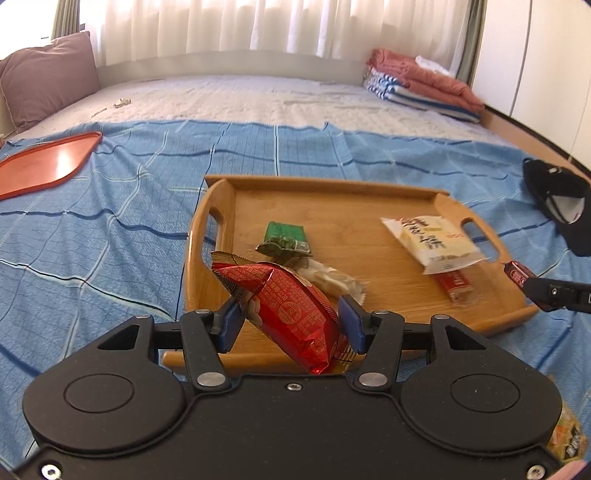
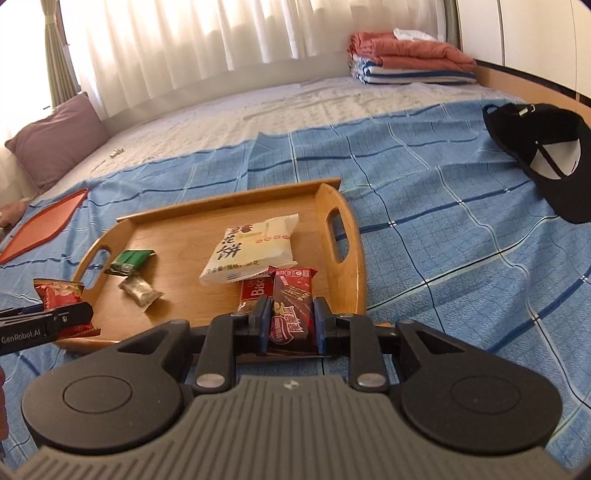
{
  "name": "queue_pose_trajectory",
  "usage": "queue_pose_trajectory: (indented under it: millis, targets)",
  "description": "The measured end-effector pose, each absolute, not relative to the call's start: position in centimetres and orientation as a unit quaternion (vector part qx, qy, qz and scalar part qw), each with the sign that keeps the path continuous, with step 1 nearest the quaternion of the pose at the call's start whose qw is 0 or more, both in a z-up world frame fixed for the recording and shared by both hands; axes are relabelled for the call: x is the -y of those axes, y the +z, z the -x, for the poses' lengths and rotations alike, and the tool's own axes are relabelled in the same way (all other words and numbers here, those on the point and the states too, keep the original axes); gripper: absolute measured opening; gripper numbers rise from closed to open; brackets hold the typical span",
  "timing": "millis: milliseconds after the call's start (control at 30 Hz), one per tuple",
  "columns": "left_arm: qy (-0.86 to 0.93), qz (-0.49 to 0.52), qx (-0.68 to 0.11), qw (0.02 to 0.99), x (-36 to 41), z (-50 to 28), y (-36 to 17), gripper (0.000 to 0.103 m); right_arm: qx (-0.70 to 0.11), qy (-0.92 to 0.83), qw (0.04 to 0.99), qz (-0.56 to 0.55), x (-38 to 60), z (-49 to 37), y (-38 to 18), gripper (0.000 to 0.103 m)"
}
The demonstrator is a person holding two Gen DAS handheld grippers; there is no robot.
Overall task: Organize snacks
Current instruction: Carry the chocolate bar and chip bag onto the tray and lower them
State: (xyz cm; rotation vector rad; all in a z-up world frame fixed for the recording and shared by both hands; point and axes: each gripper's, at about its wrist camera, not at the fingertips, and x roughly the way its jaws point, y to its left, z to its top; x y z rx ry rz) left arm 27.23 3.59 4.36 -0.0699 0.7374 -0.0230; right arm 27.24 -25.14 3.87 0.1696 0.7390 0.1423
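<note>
A blue checked sheet [image 1: 110, 206] covers the near part of a bed; beyond the wooden tray [image 1: 325, 192] the bare pale mattress [image 1: 240, 96] runs to a low headboard under white curtains [image 1: 258, 22]. Left of the tray and well apart from it lies a flat orange lid [image 1: 48, 162], with a mauve pillow [image 1: 44, 77] farther back on that side. Beyond the tray to the right sits a stack of folded blankets [image 1: 424, 85], salmon over blue-and-white stripes, and a black cap [image 2: 543, 147] lies right of the tray on the sheet.

The tray is honey-coloured wood with a raised rim and a cut-out handle at each end. In it lie a crumpled green packet [image 1: 284, 240], a small clear-wrapped sweet [image 2: 140, 291] just nearer than it, a cream-white biscuit pack [image 2: 255, 251] with large black characters toward the right end, and a red biscuit packet [image 2: 253, 291] partly under that pack.

The left gripper [image 1: 291, 321] has its blue pads clamped on a glossy red snack bag [image 1: 291, 310], creased, printed in gold and white, held tilted over the tray's near rim. The right gripper [image 2: 291, 325] is closed on a dark red wafer bar [image 2: 293, 306], upright between the pads, at the tray's near right corner.
</note>
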Motion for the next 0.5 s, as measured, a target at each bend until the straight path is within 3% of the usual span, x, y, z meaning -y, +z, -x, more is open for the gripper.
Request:
queue_pose_trajectory:
  millis: [500]
  targets:
    - [-0.005,0.04,-0.366,0.93,-3.7,-31.7,1.1,0.053,-0.386,0.054,0.918,-0.072,23.8,-32.3,0.8,0.029]
